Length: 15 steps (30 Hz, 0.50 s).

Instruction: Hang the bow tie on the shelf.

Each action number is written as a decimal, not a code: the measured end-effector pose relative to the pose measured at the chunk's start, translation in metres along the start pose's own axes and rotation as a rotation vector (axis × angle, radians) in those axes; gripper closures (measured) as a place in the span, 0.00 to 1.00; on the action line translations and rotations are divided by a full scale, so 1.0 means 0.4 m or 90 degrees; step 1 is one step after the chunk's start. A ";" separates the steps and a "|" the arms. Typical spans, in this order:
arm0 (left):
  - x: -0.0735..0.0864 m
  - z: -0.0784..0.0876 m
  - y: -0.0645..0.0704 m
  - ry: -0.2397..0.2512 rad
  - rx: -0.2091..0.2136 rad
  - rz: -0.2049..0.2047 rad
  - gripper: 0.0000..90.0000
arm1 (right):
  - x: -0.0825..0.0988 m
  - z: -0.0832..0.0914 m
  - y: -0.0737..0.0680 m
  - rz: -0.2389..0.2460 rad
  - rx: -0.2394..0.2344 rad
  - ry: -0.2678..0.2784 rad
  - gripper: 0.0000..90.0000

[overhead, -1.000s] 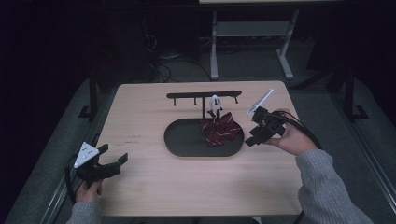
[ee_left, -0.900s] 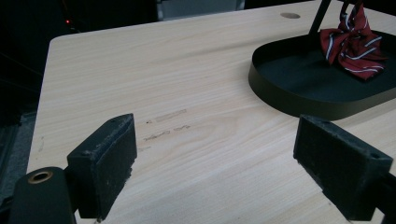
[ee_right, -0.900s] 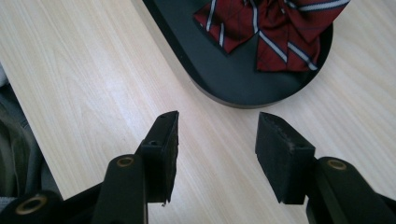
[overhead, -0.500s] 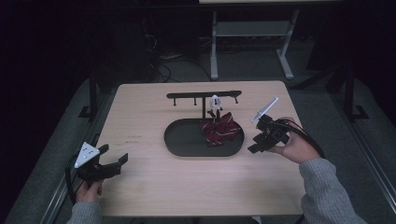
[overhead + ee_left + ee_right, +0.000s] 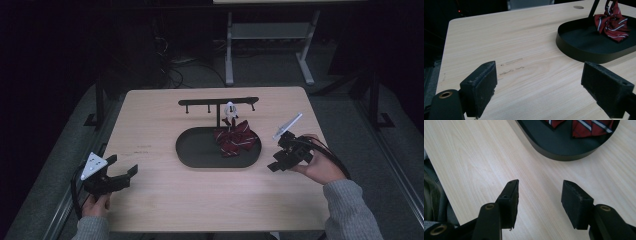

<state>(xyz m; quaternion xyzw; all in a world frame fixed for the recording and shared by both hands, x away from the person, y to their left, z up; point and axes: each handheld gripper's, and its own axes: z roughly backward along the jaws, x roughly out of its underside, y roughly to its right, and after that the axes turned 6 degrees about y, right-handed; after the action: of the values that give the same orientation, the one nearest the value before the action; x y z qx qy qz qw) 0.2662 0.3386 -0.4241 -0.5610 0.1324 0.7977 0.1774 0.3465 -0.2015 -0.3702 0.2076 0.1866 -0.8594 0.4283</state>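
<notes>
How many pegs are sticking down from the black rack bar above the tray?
4. The pegs hang along the rack bar: three spaced along its left half, one near its right end. A white clip on the bar could hide another behind it.

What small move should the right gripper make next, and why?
Probably rest on the table: the right gripper is open and empty beside the black tray, and the red striped bow tie already hangs from the rack over the tray. The left gripper is open too.

Bow tie [image 5: 235, 140] lies in tray [image 5: 195, 150], under rack [image 5: 218, 102].
</notes>
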 end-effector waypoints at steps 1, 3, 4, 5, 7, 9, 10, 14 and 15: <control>0.000 0.000 0.000 0.000 -0.001 0.000 0.14 | 0.005 -0.001 -0.001 -0.001 -0.003 0.001 0.52; 0.000 0.000 0.000 0.000 0.000 -0.001 0.14 | 0.013 -0.004 -0.003 -0.001 -0.004 0.002 0.52; 0.000 0.000 0.000 0.000 0.000 -0.001 0.14 | 0.018 -0.007 -0.005 -0.003 -0.002 0.002 0.52; 0.000 0.000 0.001 0.001 0.000 -0.002 0.14 | 0.022 -0.008 -0.007 -0.002 -0.002 0.003 0.52; 0.000 -0.001 0.002 0.001 0.001 -0.005 0.14 | 0.032 -0.012 -0.011 -0.004 -0.004 0.004 0.52; 0.000 -0.001 0.004 0.003 0.001 -0.004 0.14 | 0.041 -0.015 -0.014 -0.004 -0.004 0.007 0.52; 0.000 -0.001 0.005 -0.001 0.002 -0.004 0.14 | 0.046 -0.017 -0.016 -0.006 -0.004 0.008 0.52; -0.001 -0.003 0.008 0.000 0.003 -0.004 0.14 | 0.066 -0.022 -0.022 -0.015 -0.005 0.010 0.52; -0.001 -0.003 0.008 0.001 0.004 -0.005 0.14 | 0.071 -0.022 -0.024 -0.016 -0.004 0.012 0.52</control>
<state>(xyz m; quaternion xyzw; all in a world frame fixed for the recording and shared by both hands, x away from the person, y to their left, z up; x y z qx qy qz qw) 0.2660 0.3350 -0.4242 -0.5613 0.1326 0.7964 0.1820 0.3248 -0.2106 -0.3910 0.2120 0.1962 -0.8619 0.4167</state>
